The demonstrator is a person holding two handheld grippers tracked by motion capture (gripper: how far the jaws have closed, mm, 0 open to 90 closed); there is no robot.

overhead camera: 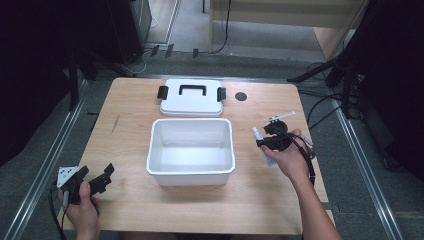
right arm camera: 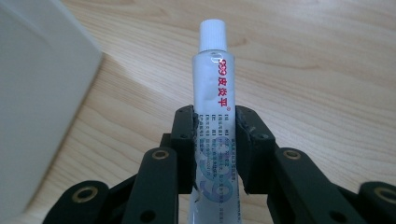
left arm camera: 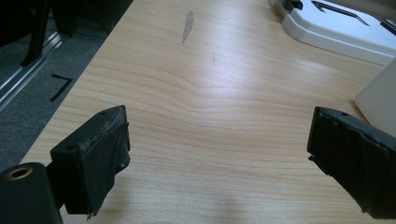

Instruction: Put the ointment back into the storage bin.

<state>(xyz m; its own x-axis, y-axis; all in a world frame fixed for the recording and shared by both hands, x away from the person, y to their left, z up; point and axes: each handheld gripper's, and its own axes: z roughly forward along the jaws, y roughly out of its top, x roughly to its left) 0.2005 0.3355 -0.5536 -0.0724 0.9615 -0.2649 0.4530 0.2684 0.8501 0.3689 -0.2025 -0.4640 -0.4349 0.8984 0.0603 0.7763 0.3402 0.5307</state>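
A white open box (overhead camera: pixel 191 172) stands in the middle of the wooden table, its white lid (overhead camera: pixel 192 97) with black handle and clips lying flat behind it. My right gripper (overhead camera: pixel 263 138) is just right of the box, shut on a silver ointment tube (right arm camera: pixel 214 88) with a white cap and red print; the tube points away from the jaws, above the table. The box wall (right arm camera: pixel 32 98) is to the left in the right gripper view. My left gripper (overhead camera: pixel 102 176) rests near the table's front left corner, open, with bare wood between its pads (left arm camera: pixel 100 154).
The lid's corner (left arm camera: pixel 336 28) and the box's wall (left arm camera: pixel 380 95) show at the right of the left gripper view. A dark round hole (overhead camera: pixel 241 96) sits in the table right of the lid. Metal rails run along both table sides; tripod legs stand at the far right.
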